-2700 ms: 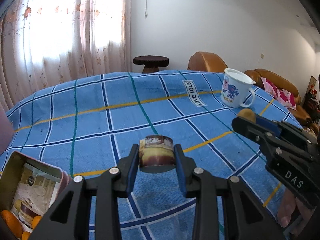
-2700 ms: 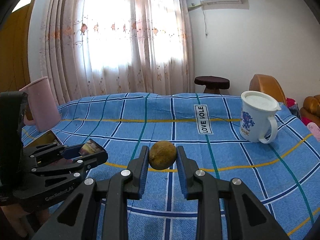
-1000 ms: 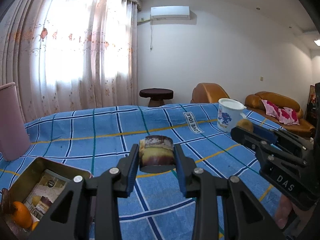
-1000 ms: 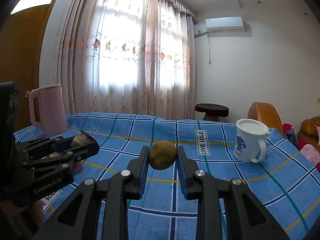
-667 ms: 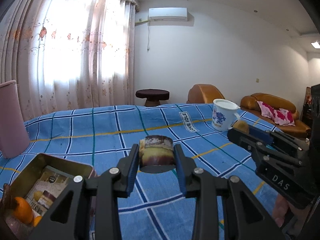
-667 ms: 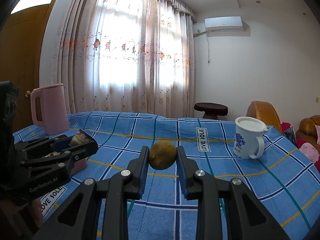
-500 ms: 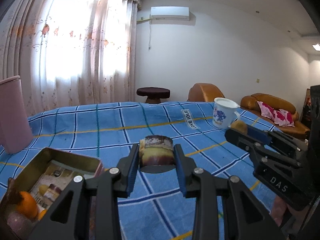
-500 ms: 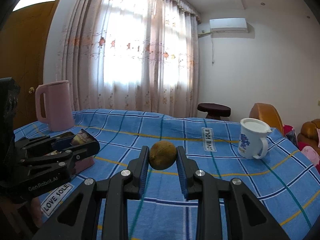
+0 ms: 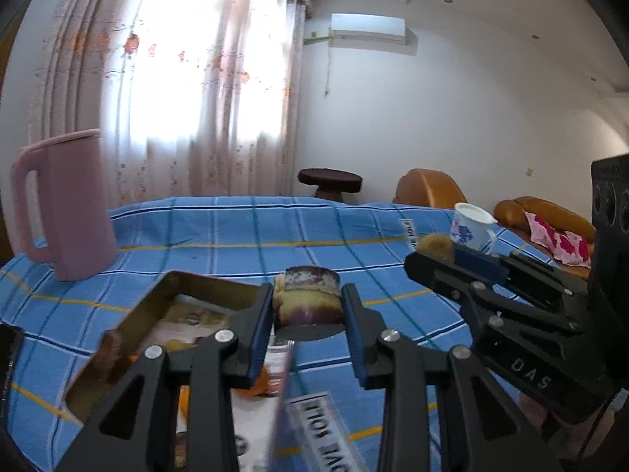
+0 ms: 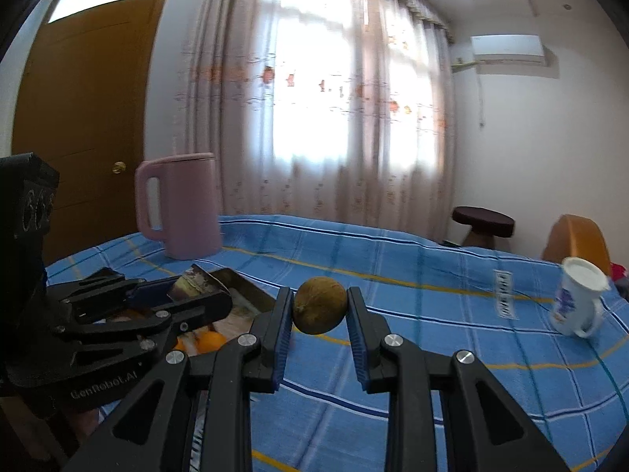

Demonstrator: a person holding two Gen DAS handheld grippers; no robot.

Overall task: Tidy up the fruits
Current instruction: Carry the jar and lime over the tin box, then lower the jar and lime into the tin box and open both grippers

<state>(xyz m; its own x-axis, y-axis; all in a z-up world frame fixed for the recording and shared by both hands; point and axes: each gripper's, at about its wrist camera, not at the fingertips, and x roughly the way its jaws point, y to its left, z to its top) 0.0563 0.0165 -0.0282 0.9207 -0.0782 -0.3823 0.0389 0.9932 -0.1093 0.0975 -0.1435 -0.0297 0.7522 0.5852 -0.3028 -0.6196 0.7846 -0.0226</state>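
Observation:
My left gripper (image 9: 308, 306) is shut on a short brown and yellow cylinder piece (image 9: 308, 301), held above the table near the right end of an open metal tin (image 9: 173, 287). Oranges (image 10: 210, 340) and other items lie inside the tin (image 10: 240, 281). My right gripper (image 10: 319, 306) is shut on a round brown fruit (image 10: 320, 306), held above the blue cloth just right of the tin. In the left wrist view the right gripper (image 9: 436, 255) shows at the right with the brown fruit (image 9: 434, 246). The left gripper (image 10: 196, 291) shows at the left in the right wrist view.
A pink jug (image 9: 65, 204) stands at the back left of the blue checked tablecloth (image 9: 243, 232). A white mug with blue print (image 10: 576, 297) stands at the right. A dark stool (image 9: 329, 181) and brown sofas (image 9: 430, 188) lie beyond the table.
Both grippers have swung left with their loads still held. The tin and the pink jug have come nearer the middle of both views, and the mug has slid towards the right.

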